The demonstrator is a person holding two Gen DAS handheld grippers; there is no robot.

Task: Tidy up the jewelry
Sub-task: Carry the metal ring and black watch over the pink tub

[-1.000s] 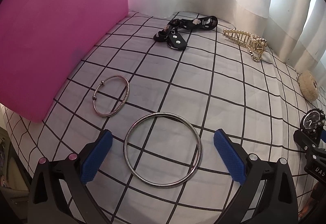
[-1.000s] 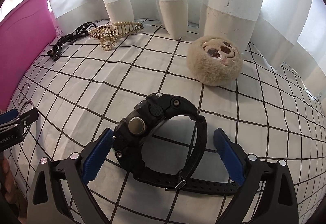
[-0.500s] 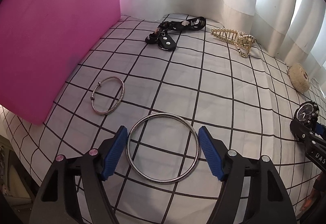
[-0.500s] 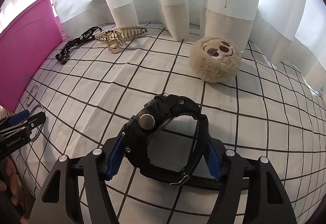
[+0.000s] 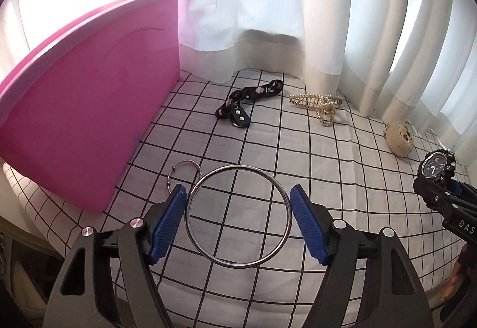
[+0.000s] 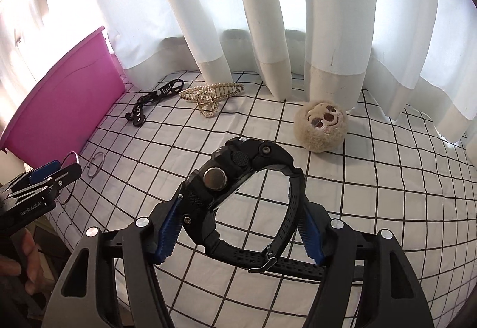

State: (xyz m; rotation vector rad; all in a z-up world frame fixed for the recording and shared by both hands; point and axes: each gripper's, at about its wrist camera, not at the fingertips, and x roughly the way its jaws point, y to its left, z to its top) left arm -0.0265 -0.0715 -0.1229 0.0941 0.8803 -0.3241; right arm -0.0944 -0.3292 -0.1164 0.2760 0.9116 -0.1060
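**Two pieces lifted, the rest waiting**

The pink bin sits at far left. Beside it the left hand-held gripper clamps the large steel bangle, raised off the checked bed sheet; "GenRobot.AI" reads on its body. The small bangle, the strap printed "luck" and the pearl clip lie unsorted. The right hand-held gripper grips the black watch. Nothing looks stowed yet

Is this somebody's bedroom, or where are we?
Probably a bedroom, on a bed by a window. The checked sheet lies soft and rumpled, white curtains glow with daylight behind it, and a plush toy sits on the sheet.
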